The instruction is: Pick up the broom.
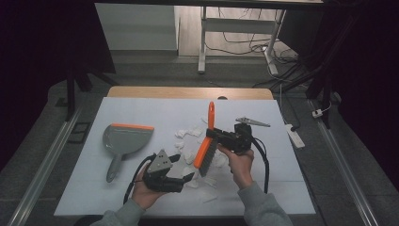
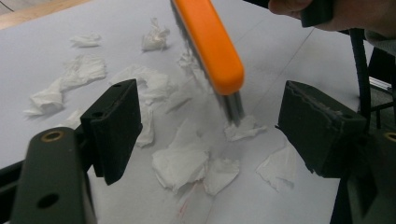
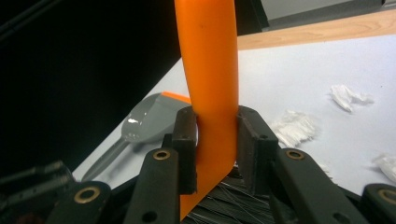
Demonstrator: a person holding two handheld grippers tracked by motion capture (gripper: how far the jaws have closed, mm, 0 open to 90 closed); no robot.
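Note:
An orange hand brush (image 1: 210, 123) is tilted over the middle of the white table cover (image 1: 263, 188), handle pointing away, bristles down among torn white paper scraps (image 1: 190, 133). My right gripper (image 1: 212, 135) is shut on the brush where handle meets head; in the right gripper view its pads squeeze the orange brush (image 3: 210, 79) from both sides. My left gripper (image 1: 186, 168) sits open, low at the near side of the scraps, nothing between its fingers. In the left gripper view the brush (image 2: 210, 42) ends just beyond my open jaws, bristles touching a scrap (image 2: 243, 128).
A grey dustpan (image 1: 123, 139) with an orange lip lies flat at the left of the cover, handle toward the person; it is also in the right gripper view as the dustpan (image 3: 147, 121). The wooden table edge (image 1: 188, 92) runs along the back. A white power strip (image 1: 294, 134) lies off the right side.

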